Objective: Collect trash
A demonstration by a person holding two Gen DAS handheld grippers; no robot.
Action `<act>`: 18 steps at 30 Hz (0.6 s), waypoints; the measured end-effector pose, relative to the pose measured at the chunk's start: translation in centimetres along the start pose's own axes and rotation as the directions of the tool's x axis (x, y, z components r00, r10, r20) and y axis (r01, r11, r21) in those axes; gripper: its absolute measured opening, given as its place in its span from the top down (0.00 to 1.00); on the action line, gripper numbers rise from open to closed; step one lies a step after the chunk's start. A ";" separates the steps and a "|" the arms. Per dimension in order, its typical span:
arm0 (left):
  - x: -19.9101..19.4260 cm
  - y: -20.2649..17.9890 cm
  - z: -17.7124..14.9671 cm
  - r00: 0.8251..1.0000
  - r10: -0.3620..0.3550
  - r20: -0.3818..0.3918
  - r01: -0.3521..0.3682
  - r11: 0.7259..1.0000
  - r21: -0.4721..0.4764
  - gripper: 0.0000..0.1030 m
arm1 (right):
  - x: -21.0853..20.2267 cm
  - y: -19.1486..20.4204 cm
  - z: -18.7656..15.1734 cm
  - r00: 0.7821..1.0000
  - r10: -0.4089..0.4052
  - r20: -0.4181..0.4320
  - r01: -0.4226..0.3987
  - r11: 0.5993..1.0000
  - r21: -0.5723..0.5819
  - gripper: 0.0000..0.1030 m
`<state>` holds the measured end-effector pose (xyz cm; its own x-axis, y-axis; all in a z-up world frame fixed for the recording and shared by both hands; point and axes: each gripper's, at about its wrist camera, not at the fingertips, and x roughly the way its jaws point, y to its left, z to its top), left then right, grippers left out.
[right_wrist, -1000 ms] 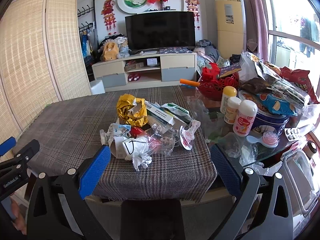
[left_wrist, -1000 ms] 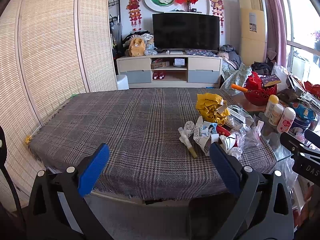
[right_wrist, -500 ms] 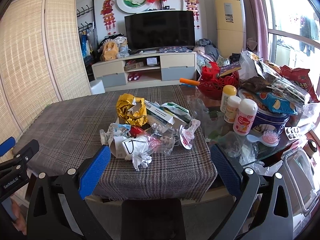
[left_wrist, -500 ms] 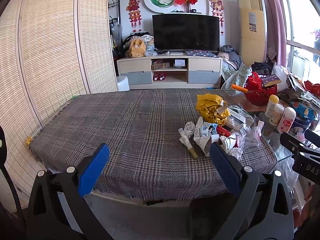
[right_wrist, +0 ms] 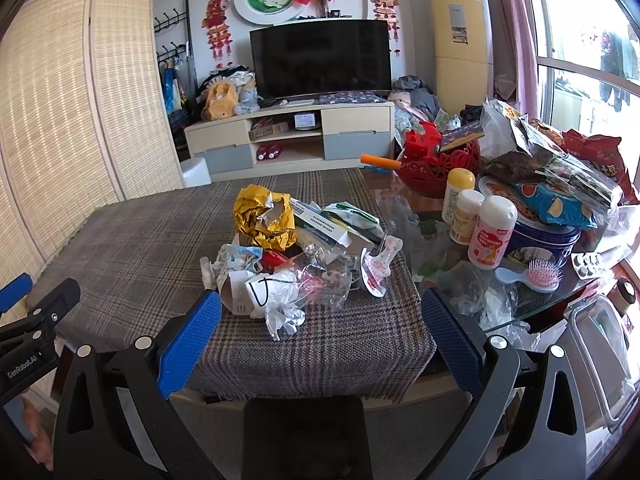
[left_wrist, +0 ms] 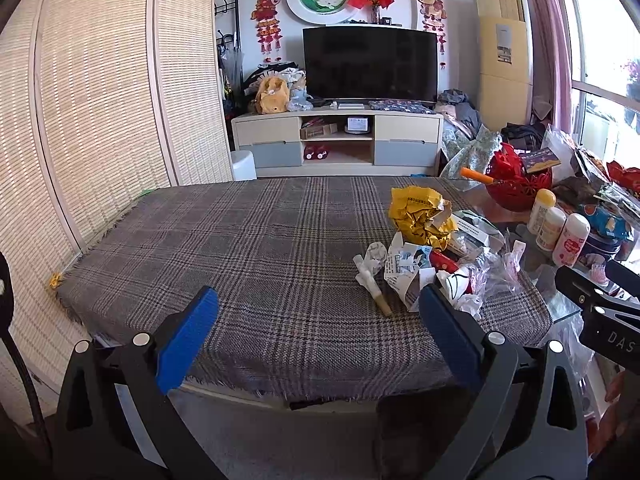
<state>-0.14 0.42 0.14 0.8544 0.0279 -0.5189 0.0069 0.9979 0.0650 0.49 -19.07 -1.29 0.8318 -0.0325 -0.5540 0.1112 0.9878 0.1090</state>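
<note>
A heap of trash (right_wrist: pixel 304 264) lies on the plaid tablecloth (right_wrist: pixel 132 248): a crumpled yellow wrapper (right_wrist: pixel 262 216), torn white paper, clear plastic and a flat box. In the left wrist view the same trash heap (left_wrist: pixel 432 256) sits right of centre, with a rolled paper stick (left_wrist: pixel 374 288) at its near edge. My left gripper (left_wrist: pixel 318 304) hangs open over the table's near edge, left of the heap. Just short of the heap, my right gripper (right_wrist: pixel 320 308) is open too and holds nothing.
Right of the cloth on the glass tabletop stand white bottles (right_wrist: pixel 490 232), a blue tin (right_wrist: pixel 548 236), snack bags, a red basket (right_wrist: pixel 436 164) and a pink hairbrush (right_wrist: pixel 542 276). A dark chair back (right_wrist: pixel 304 432) is below the table edge. Beyond stand a TV stand and bamboo screens.
</note>
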 end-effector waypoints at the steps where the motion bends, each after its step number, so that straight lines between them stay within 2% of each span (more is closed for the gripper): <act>1: 0.0 0.0 0.0 1.000 0.001 0.002 -0.001 1.000 -0.001 0.08 | 0.0 0.1 0.0 1.000 0.000 0.000 0.000 1.000 -0.001 0.03; 18: 0.1 0.2 0.0 1.000 -0.001 0.003 0.001 1.000 -0.009 0.08 | 0.0 -0.1 0.1 1.000 0.000 0.000 0.000 1.000 -0.002 0.03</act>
<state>-0.06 0.58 0.08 0.8562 0.0264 -0.5160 0.0035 0.9984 0.0570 0.52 -19.15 -1.24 0.8316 -0.0324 -0.5544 0.1102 0.9881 0.1075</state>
